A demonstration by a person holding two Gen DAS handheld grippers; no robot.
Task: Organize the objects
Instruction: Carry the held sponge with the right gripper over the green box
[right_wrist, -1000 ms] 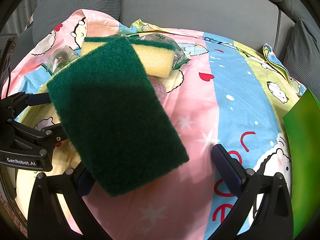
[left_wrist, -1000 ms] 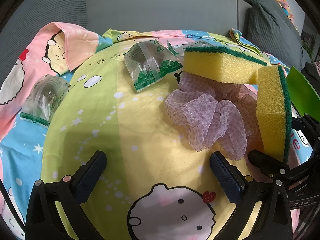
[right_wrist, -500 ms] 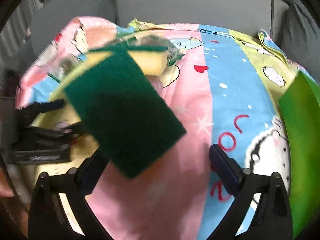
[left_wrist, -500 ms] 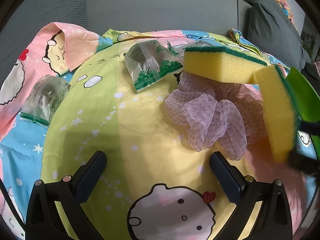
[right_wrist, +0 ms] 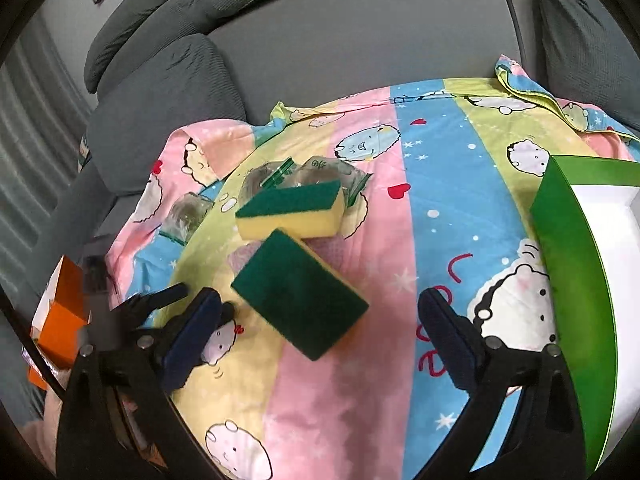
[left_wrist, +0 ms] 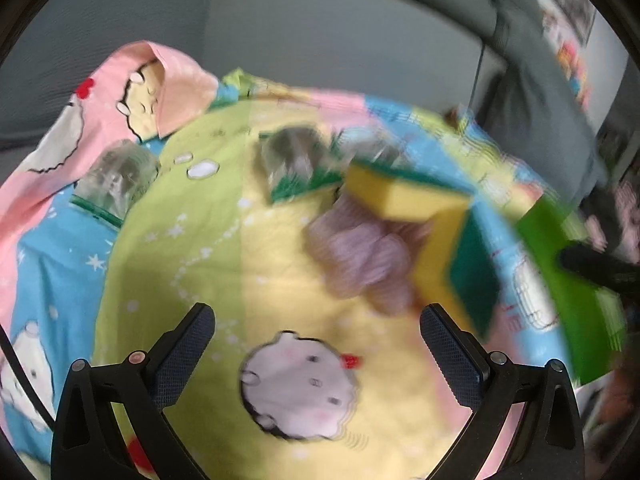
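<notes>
On the cartoon sheet (right_wrist: 360, 400) over a grey sofa (right_wrist: 360, 40), both tools wide open, empty.

Ahead of the right gripper (right_wrist: 320, 320), between its parted fingers, a sponge (right_wrist: 300, 294) lies green side up, blocking the way forward. Just beyond it a second sponge (right_wrist: 292, 212) and clear bags (right_wrist: 320, 172) crowd the sheet (right_wrist: 432, 184). To its right, bare sheet runs open up to the green box (right_wrist: 568, 240). The left gripper (left_wrist: 316, 344) has bare sheet between its wide fingers; the view is blurred, but a purple mesh puff (left_wrist: 360, 252) seems to sit ahead.
</notes>
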